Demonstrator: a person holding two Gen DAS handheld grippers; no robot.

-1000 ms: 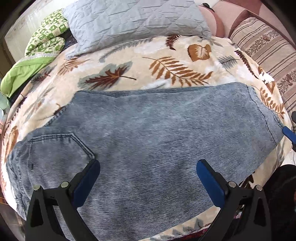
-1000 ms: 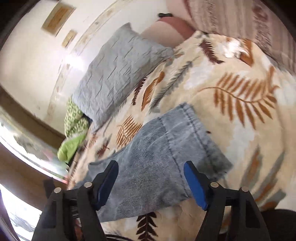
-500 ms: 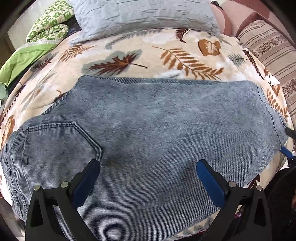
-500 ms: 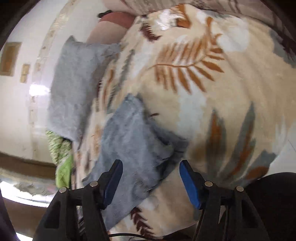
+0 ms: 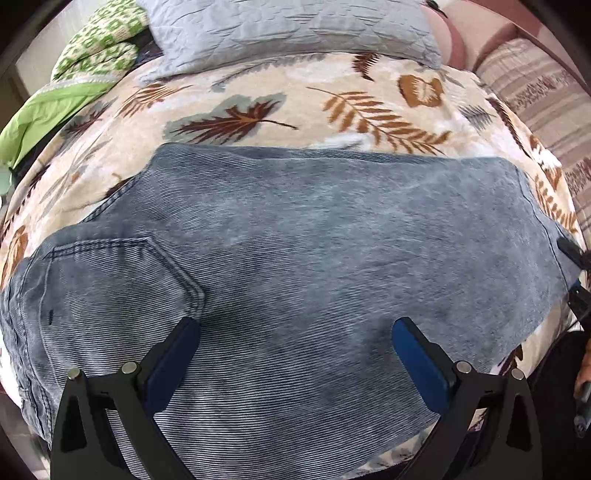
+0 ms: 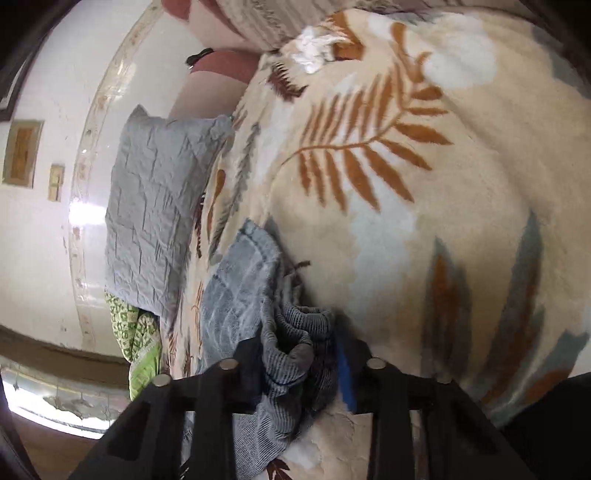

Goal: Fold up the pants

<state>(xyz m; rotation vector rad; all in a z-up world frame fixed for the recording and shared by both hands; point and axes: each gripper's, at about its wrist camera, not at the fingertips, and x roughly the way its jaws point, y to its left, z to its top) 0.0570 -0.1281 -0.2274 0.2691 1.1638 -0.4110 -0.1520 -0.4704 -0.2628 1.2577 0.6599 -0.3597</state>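
Bedding fills both views: a cream blanket (image 5: 295,99) printed w/ brown and grey leaves, spread over a bed.

Left wrist view: we see the pants (image 5: 295,240), blue-grey ribbed fabric, lying flat across the blanket from left edge to right, w/ a stitched back pocket (image 5: 118,280) at lower left and the leg hem at right. Left gripper (image 5: 295,336) hangs just over the cloth, its blue pads spread wide apart; we cannot tell whether the tips touch the fabric, and nothing is pinched. Beyond the pants, a grey quilted pillow (image 5: 288,26) sits at the blanket's far edge; a green-and-white patterned cloth (image 5: 99,40) and a plain green one (image 5: 48,110) lie at upper left. A striped cushion (image 5: 546,92) is at upper right. At the far right edge, part of the right gripper (image 5: 578,280) sits at the leg hem.

Right wrist view: right gripper (image 6: 299,354) is closing, w/ a bunched fold of the pants (image 6: 243,288) hem gathered between its jaws; one blue pad (image 6: 345,373) shows beside the cloth, the other is hidden. The rest of the leg runs away to the left over the blanket (image 6: 424,221). Grey pillow (image 6: 155,214) stands left of it, the green patterned cloth (image 6: 129,332) below that, against a white wall (image 6: 48,258).
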